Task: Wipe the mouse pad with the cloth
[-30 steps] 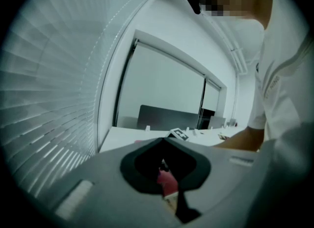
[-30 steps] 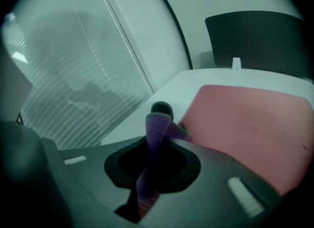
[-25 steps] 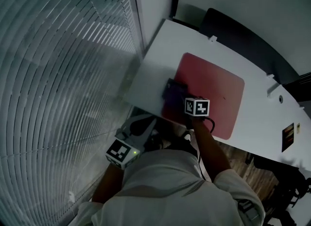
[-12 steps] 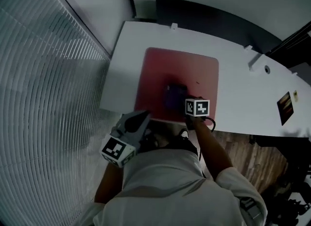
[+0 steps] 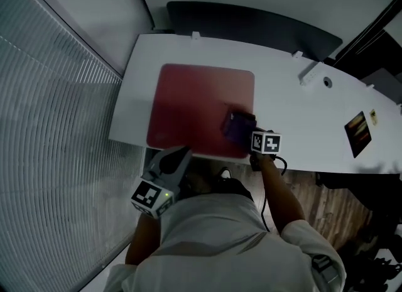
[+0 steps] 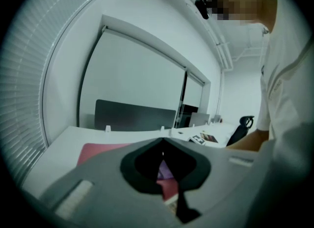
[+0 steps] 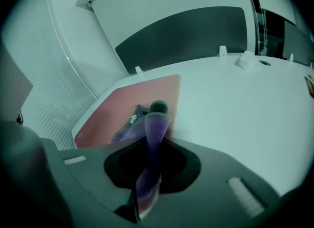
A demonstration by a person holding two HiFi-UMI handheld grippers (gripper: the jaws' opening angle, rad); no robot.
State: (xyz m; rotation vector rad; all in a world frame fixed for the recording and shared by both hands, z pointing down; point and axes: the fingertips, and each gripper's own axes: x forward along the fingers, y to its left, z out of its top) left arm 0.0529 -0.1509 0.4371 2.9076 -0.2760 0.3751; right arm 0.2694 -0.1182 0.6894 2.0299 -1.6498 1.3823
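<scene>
At the left, the left tongs (image 5: 178,155) are held off the desk's (image 5: 295,105) near edge, clear of it. Their jaws are seen pressed together, with nothing gripped between them. On the desk's left half the red mouse pad (image 5: 195,99) is laid flat. It is judged thin and bendable, likely to creep on the smooth top if rubbed hard.

By the pad's near right corner the purple cloth (image 5: 237,127) is rested on it. It is clamped in the right tongs (image 7: 151,146), whose jaws are closed on a bunched fold. The cloth is judged soft, light and limp, so it is best taken by a thick gathered fold, as it is here. A loose tail would be expected to drag and crumple.

From above, the right tongs' tips are covered by the cloth. How much fabric is pressed flat cannot be made out in the dim pictures.
</scene>
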